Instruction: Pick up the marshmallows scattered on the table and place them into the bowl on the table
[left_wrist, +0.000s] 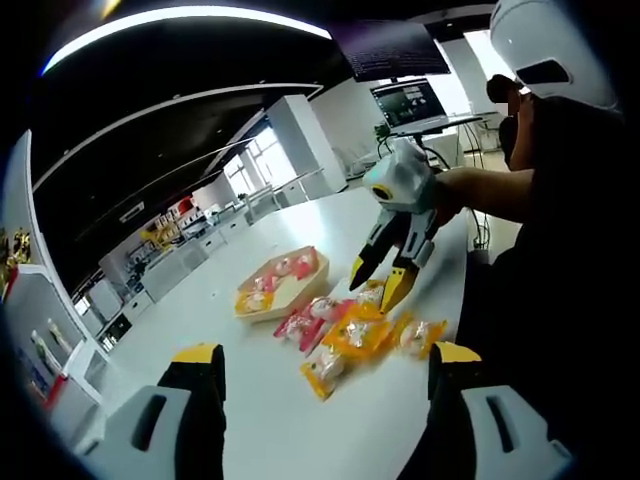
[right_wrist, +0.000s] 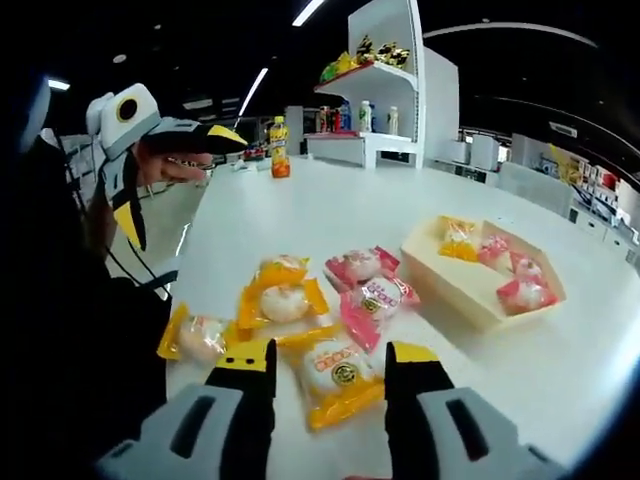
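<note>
Straddling an orange marshmallow packet (right_wrist: 335, 375), right gripper (right_wrist: 330, 365) jaws wide, empty; next: close, carry to bowl (right_wrist: 470, 285). Left gripper (left_wrist: 320, 365) open, empty.

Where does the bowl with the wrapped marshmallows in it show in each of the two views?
Left gripper view: the bowl sits just left of centre, beyond the loose packets.
Right gripper view: the bowl sits right of centre, beside the pink packets.
Shared landmark: the orange-wrapped marshmallow between the right gripper jaws.
</note>
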